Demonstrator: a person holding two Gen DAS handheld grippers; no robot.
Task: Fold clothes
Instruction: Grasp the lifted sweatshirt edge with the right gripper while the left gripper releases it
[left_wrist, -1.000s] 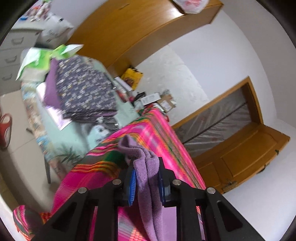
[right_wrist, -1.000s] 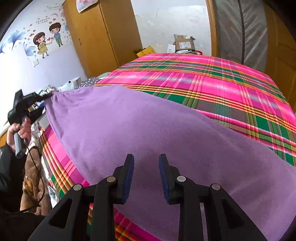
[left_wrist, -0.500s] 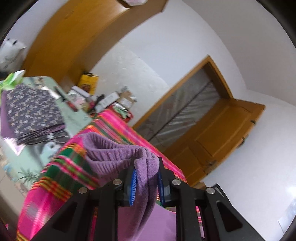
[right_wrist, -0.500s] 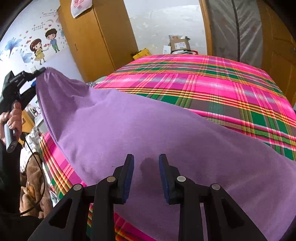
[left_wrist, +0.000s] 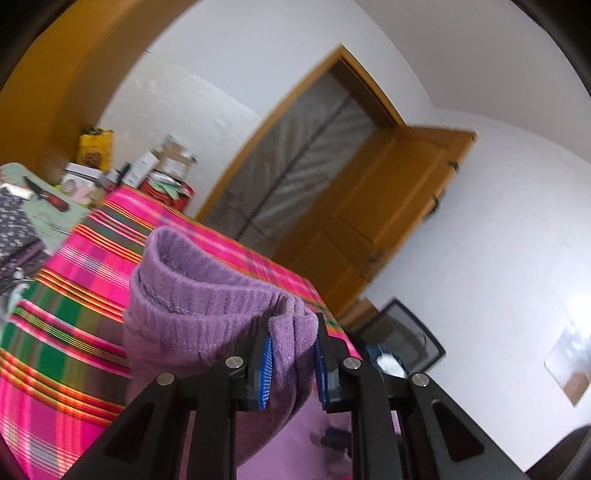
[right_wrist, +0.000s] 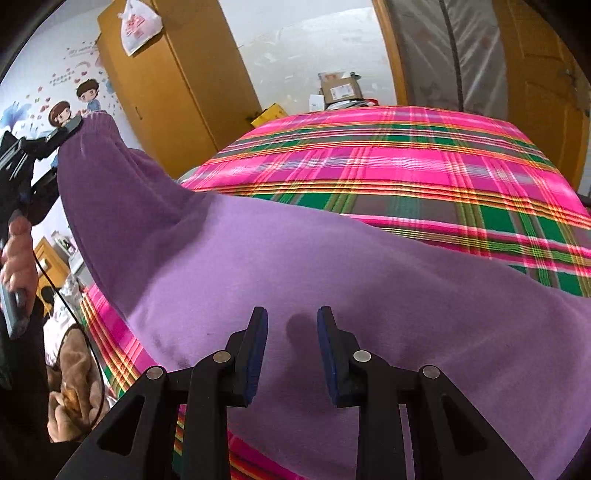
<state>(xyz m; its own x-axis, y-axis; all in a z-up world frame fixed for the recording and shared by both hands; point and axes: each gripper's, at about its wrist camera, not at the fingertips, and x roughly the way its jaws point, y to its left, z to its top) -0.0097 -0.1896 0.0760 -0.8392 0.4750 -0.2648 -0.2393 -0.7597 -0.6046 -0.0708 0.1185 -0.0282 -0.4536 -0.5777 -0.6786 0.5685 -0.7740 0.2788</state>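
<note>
Garment: purple sweater (right_wrist: 332, 266), soft fleecy knit, spread over the bed and lifted at one end.
Cuff: ribbed band (left_wrist: 207, 295), thick, curled into a loop (looks like a hem).
Left gripper (left_wrist: 292, 360): blue ridged pads clenched on the bunched ribbed edge, raised off the bed.
Right gripper (right_wrist: 291, 339): jaws parted, nothing between them, hovering over the flat cloth.
Bedspread (right_wrist: 424, 166): pink-green plaid, woven, taut.
Hand (right_wrist: 16, 254): grips the left handle.

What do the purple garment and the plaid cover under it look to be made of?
Purple garment: soft knit, probably fleece or brushed cotton; matte and fuzzy, with a ribbed hem bunched in the left tool.
Plaid cover: thin woven cloth, likely cotton or a blend; flat, crisp stripes, slight sheen.
</note>
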